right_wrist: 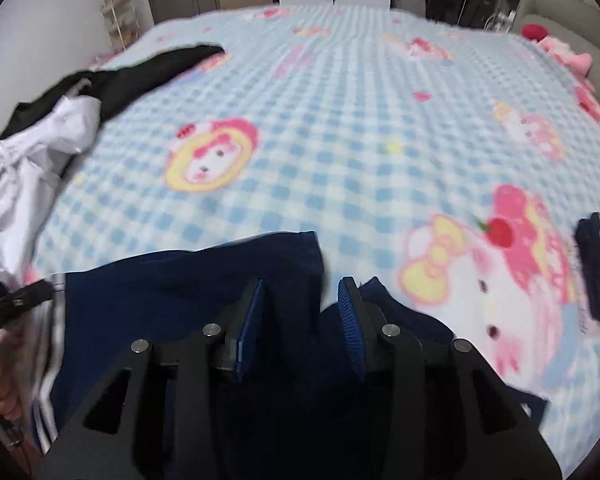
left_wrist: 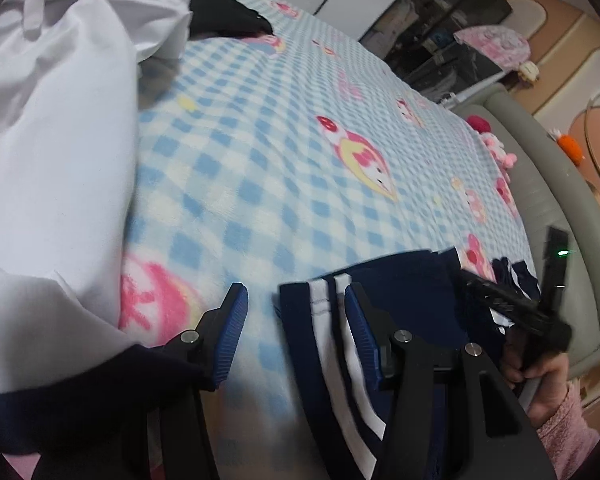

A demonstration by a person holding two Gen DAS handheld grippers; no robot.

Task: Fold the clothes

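A navy garment [left_wrist: 400,284] with white stripes lies on the blue checked cartoon blanket [left_wrist: 284,152] at the near edge. My left gripper [left_wrist: 296,296] stands open above the striped edge; its right pad overlaps the stripes and its left pad is over bare blanket. In the right wrist view the same navy garment [right_wrist: 188,280] spreads under my right gripper [right_wrist: 303,286]. Its blue pads are apart, with fabric lying below them and nothing pinched. The right gripper's black body [left_wrist: 512,304] shows at the right, held by a hand in a pink sleeve [left_wrist: 560,428].
A white garment pile [left_wrist: 52,120] with a black garment [left_wrist: 224,12] fills the left of the bed. A small navy striped piece [right_wrist: 596,264] lies at the right. Pink plush toys [left_wrist: 496,148] sit by the grey padded bed frame [left_wrist: 548,184]. Cabinets stand beyond.
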